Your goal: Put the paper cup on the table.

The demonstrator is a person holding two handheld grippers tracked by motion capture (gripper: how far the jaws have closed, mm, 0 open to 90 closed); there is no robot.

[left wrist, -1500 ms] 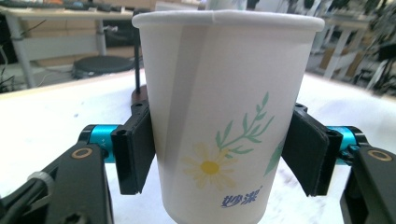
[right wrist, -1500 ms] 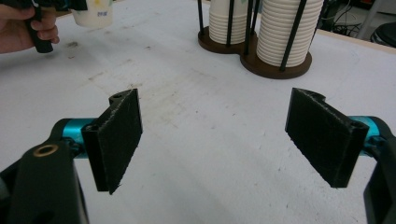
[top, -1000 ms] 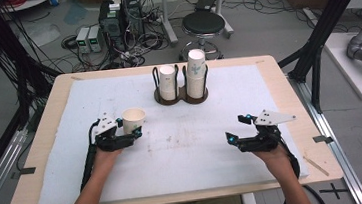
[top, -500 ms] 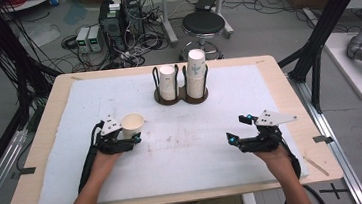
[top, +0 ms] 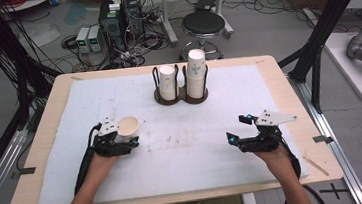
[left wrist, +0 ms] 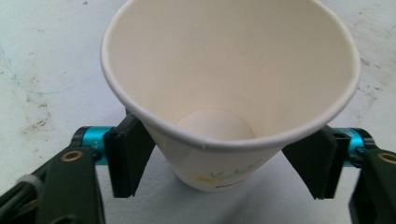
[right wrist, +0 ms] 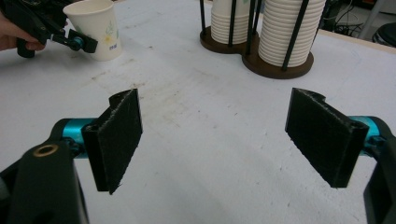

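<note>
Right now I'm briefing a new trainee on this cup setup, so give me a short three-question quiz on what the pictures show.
1. True or false: the right gripper has a cup between its pads.
2. Multiple choice: the paper cup at the left gripper is
A) lying on its side
B) upright on the white mat, between the pads
C) inside the cup holder
3. Short answer: how many cup stacks stand in the dark cup holder at the far side of the table?

Key
1. False: its pads stand apart over bare white mat.
2. B. The left jaws have just been opening, with gaps showing beside the cup.
3. Two.
</note>
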